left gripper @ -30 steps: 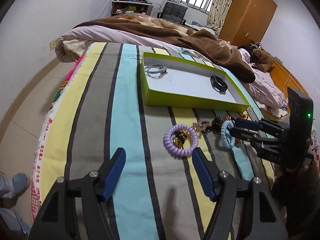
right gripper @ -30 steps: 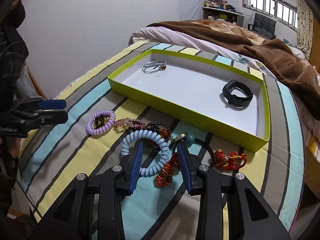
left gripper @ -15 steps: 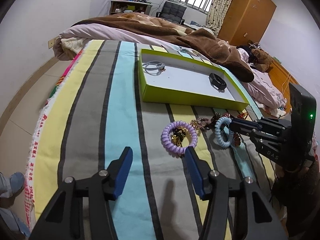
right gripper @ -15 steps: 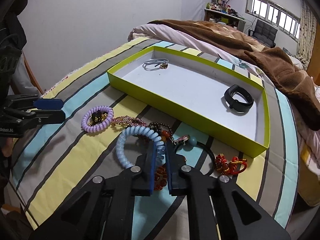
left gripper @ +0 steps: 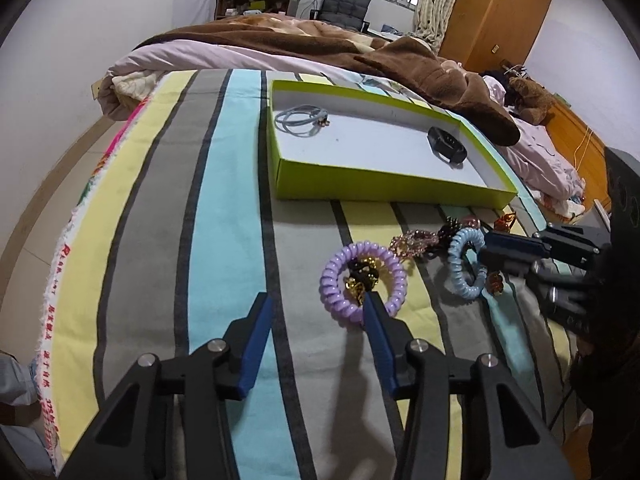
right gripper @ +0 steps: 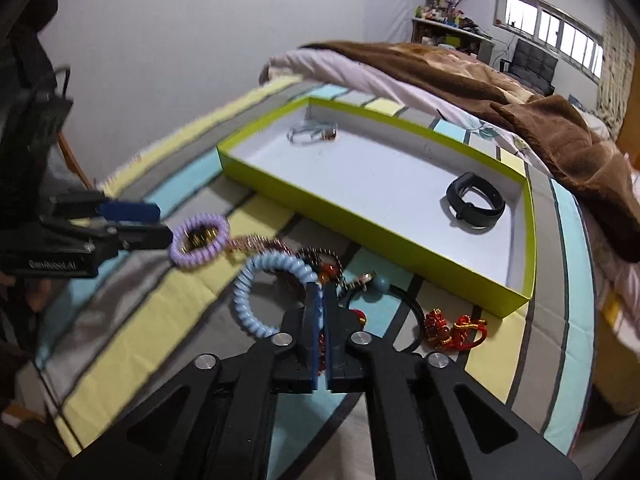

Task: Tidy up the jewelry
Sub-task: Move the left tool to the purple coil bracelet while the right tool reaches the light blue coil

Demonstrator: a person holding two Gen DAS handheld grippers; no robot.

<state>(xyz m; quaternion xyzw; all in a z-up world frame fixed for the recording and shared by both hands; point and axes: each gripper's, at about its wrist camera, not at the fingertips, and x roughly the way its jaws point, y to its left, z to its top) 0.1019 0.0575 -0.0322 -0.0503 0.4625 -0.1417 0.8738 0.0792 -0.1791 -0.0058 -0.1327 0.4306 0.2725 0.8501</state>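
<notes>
Blue coil (right gripper: 256, 300) pinched in right tool (right gripper: 322, 292), left tool (left gripper: 316, 312) half-wide, just narrowing, one finger over purple coil (left gripper: 362, 280), striped bed (left gripper: 224, 264), green tray (right gripper: 360, 216) beyond.

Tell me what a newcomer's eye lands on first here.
First the lime-green tray on the striped bedspread, holding a black band. Then the jewelry heap before it: the right gripper pinches the blue coil bracelet, the left gripper reaches the purple coil bracelet.
</notes>
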